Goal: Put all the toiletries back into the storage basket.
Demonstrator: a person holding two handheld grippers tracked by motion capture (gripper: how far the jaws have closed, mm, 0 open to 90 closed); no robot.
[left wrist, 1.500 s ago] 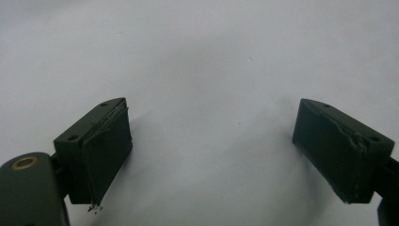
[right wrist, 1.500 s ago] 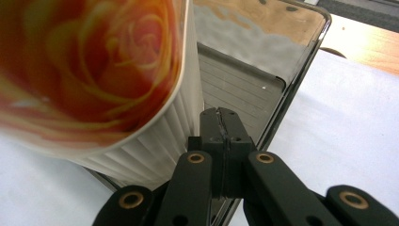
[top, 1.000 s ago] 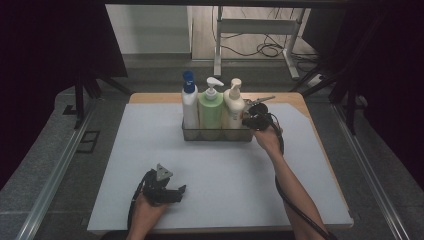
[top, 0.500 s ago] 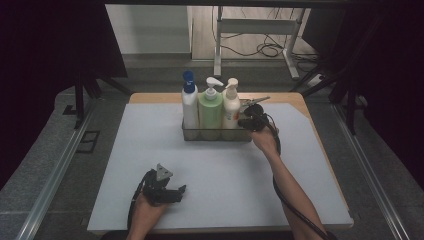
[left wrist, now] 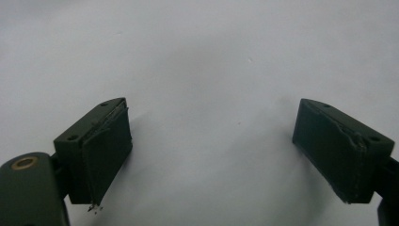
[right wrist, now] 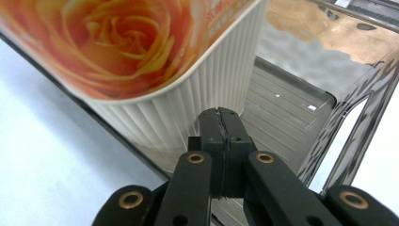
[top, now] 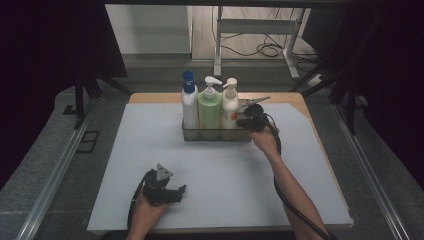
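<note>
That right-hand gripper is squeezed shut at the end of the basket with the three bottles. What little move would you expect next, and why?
Probably a small pull or slide of the basket. In the right gripper view the right gripper has its jaws pressed together at the basket's clear end wall, apparently pinching it beside the rose-label bottle. The left gripper rests open on the white mat, so the right one seems to be doing the work.

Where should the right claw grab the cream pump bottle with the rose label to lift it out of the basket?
Probably the neck just under the pump head of the cream bottle, coming from the open right side. The body sits low behind the wire basket's wall, the green bottle crowds its left, and the right claw is shut beside its base.
</note>
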